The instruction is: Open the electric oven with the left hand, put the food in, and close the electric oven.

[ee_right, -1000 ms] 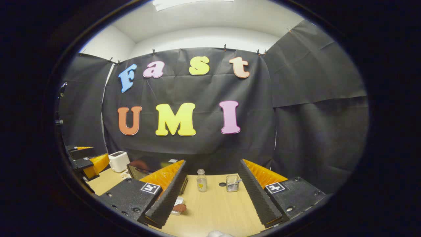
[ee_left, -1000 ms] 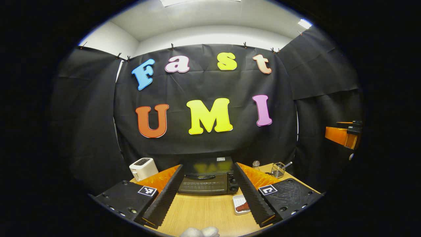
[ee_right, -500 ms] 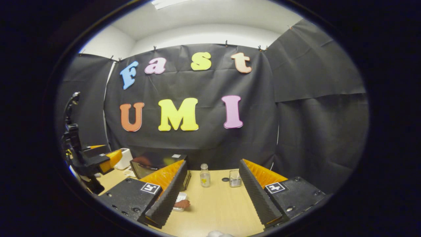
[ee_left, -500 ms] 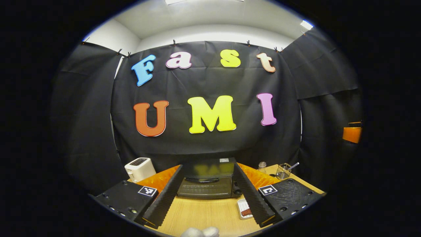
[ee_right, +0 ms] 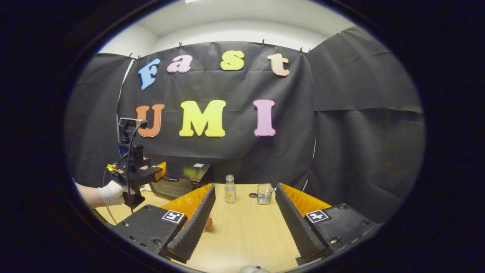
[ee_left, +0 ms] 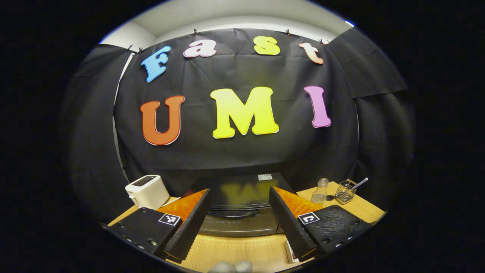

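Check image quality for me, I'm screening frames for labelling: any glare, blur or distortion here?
Left gripper view: the oven top mirrors a blurry yellow glare; fisheye bends the table edge. Right gripper view: sharp, evenly lit, the bottle crisp; wall seams curve.

Staged recording booth, not a real kitchen: black cloth wall (ee_left: pixel 242 155) clipped up on all sides, plain white ceiling (ee_right: pixel 235 22) above. Mock kitchen setup on a wooden table (ee_right: pixel 242 231): black electric oven (ee_left: pixel 242 212) centre far, white toaster (ee_left: pixel 147 191) far left, glass bottle (ee_right: pixel 229 189) and wire holder (ee_left: pixel 344 191) far right.
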A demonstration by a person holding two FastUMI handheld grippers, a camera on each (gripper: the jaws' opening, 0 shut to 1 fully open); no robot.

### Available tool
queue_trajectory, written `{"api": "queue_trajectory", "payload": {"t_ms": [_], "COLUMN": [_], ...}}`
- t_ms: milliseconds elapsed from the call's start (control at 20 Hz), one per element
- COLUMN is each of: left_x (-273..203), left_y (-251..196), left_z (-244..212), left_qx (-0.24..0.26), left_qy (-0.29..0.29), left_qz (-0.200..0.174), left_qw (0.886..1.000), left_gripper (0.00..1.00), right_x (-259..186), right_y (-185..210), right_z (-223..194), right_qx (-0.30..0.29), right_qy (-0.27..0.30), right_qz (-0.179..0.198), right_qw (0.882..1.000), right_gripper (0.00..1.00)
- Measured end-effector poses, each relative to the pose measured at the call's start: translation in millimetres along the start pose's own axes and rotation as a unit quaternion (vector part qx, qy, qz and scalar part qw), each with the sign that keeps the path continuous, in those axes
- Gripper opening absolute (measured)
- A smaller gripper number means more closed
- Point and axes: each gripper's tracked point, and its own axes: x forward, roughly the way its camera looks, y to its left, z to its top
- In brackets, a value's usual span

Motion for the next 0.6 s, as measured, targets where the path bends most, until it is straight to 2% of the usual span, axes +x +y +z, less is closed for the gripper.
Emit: {"api": "queue_trajectory", "payload": {"t_ms": [50,100,150,400,550,600], "left_x": [9.7,19.7,29.4,57.3,63.3,62.0], "left_y": [1.1,3.3,5.1,23.3,24.9,25.3], "left_z": [-9.2,-18.5,-28.2,-76.4,-77.6,-78.3], "left_qx": [0.002,0.003,0.005,0.013,0.013,0.011], "left_qy": [0.007,0.015,0.023,0.08,0.078,0.079], "left_qz": [0.001,0.0,0.003,0.015,0.011,0.011], "left_qw": [1.0,1.0,1.0,0.997,0.997,0.997], "left_gripper": [0.96,0.96,0.96,0.97,0.97,0.96], "right_x": [0.1,-1.6,-2.0,-1.4,-2.9,-3.4], "right_y": [-4.1,-6.8,-8.8,-17.6,-14.0,-13.5], "right_z": [-0.7,-1.5,-2.5,-12.0,-14.6,-15.5], "right_qx": [-0.002,-0.002,-0.002,-0.001,0.001,0.0], "right_qy": [0.004,0.007,0.009,0.028,0.032,0.032], "right_qz": [-0.006,-0.01,-0.013,-0.023,-0.016,-0.014], "right_qw": [1.0,1.0,1.0,0.999,0.999,0.999], "right_gripper": [0.97,1.0,0.97,1.0,1.0,0.97]}}
